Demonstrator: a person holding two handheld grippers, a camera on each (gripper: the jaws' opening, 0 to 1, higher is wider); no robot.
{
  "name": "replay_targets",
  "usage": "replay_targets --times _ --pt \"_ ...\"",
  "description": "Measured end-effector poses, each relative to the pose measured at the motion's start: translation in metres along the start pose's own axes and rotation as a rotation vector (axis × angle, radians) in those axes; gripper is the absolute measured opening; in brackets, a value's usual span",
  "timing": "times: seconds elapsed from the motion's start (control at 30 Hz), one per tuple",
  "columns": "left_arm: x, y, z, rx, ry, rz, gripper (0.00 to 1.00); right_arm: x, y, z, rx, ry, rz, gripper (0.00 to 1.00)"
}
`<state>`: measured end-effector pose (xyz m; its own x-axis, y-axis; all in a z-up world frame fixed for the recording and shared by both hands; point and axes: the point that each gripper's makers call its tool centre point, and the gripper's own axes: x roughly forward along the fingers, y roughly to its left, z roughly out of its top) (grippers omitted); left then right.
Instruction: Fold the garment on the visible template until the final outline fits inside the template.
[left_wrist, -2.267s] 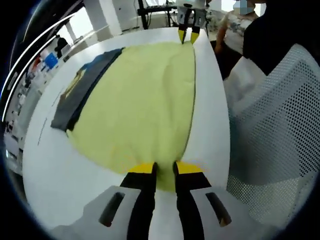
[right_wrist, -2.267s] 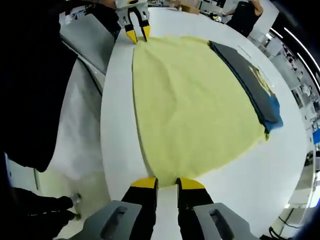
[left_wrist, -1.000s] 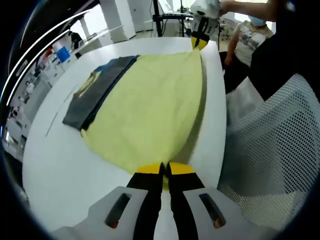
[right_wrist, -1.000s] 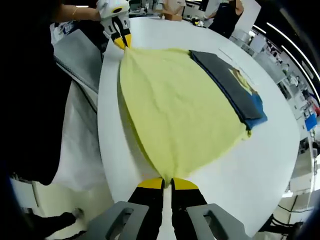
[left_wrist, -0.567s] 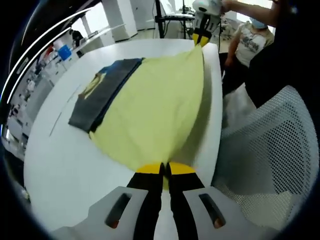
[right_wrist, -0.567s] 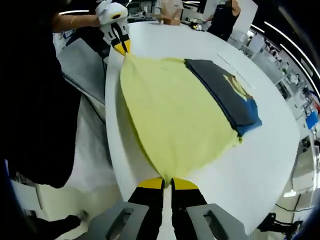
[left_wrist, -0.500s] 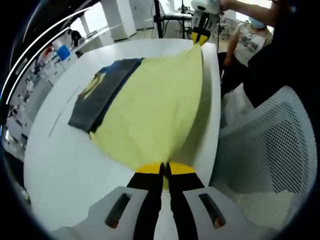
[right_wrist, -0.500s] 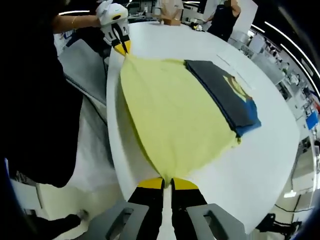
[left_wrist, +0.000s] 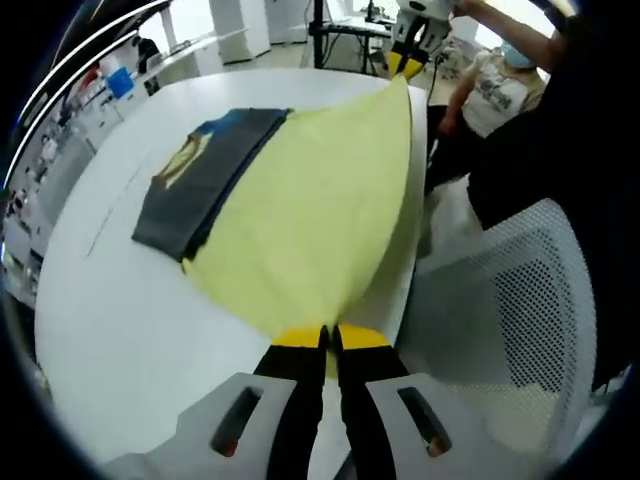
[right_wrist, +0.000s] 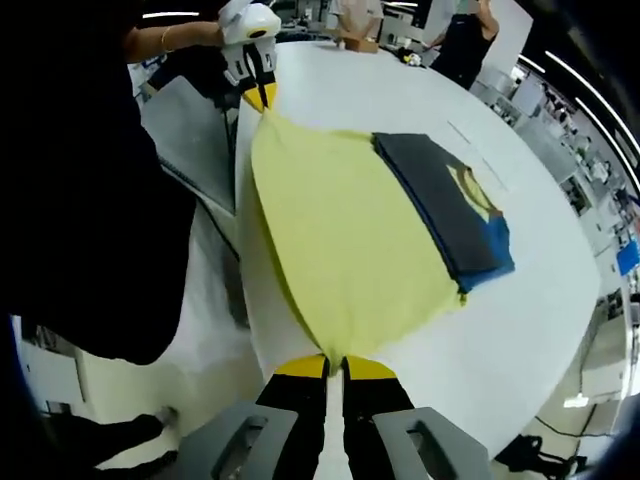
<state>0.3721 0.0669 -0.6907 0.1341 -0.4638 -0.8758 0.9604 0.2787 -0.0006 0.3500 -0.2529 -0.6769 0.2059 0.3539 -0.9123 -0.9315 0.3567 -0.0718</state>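
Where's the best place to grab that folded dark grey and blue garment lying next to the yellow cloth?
Probably the folded dark grey and blue garment is best pinched at its far long edge, coming in low from the open white table side. It lies flat, and its other long edge runs along the yellow cloth, which the left gripper and right gripper hold stretched.

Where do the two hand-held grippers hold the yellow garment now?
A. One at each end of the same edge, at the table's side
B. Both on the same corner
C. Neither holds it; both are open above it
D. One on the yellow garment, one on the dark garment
A: the left hand-held gripper and the right hand-held gripper are each shut on an end of the yellow garment, whose held edge stretches between them by the table side.
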Motion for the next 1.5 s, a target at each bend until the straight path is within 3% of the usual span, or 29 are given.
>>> replay_targets --times 0.4,0.5,0.63,0.7,0.73,0.77,0.83,0.87,0.93,1.07,1.4,1.5 --pt "-0.016 -0.009 -0.004 -0.042 0.007 -0.037 0.0 -0.018 0.006 0.006 -0.026 -0.01 0.026 0.0" --pt "-0.02 -0.009 -0.01 -0.079 0.027 -0.042 0.0 -0.021 0.008 0.008 -0.033 -0.017 0.029 0.0" --pt "-0.022 -0.008 -0.02 -0.036 0.071 -0.027 0.0 -0.025 0.009 0.01 -0.045 -0.011 0.02 0.0" --pt "-0.019 -0.001 -0.021 -0.073 0.053 0.009 0.0 -0.022 0.007 0.019 -0.041 -0.061 0.009 0.0" --pt "-0.017 -0.003 -0.021 -0.095 0.044 -0.014 0.0 -0.019 0.004 0.027 0.012 -0.102 -0.01 0.0" --pt "-0.015 0.0 -0.014 -0.138 -0.013 0.002 0.0 -0.018 0.007 0.027 0.027 -0.102 0.009 0.0" --pt "-0.018 0.0 -0.021 -0.102 0.037 0.002 0.0 -0.015 0.01 0.024 -0.014 -0.069 0.019 0.0" --pt "-0.018 0.002 -0.019 -0.077 0.029 0.02 0.0 -0.013 0.012 0.023 -0.025 -0.058 0.02 0.0" --pt "-0.015 -0.001 -0.019 -0.149 0.019 0.004 0.0 -0.011 0.013 0.021 -0.012 -0.05 0.039 0.0" --pt "-0.01 -0.001 -0.019 -0.141 0.01 0.001 0.0 -0.013 0.008 0.016 -0.025 -0.017 0.023 0.0" --pt "0.016 -0.029 -0.021 -0.107 0.014 -0.082 0.0 -0.007 0.008 0.003 -0.014 0.021 0.024 0.0" --pt "0.021 -0.035 -0.02 -0.112 -0.001 -0.096 0.05 -0.006 0.006 0.0 -0.003 0.021 0.021 0.0"
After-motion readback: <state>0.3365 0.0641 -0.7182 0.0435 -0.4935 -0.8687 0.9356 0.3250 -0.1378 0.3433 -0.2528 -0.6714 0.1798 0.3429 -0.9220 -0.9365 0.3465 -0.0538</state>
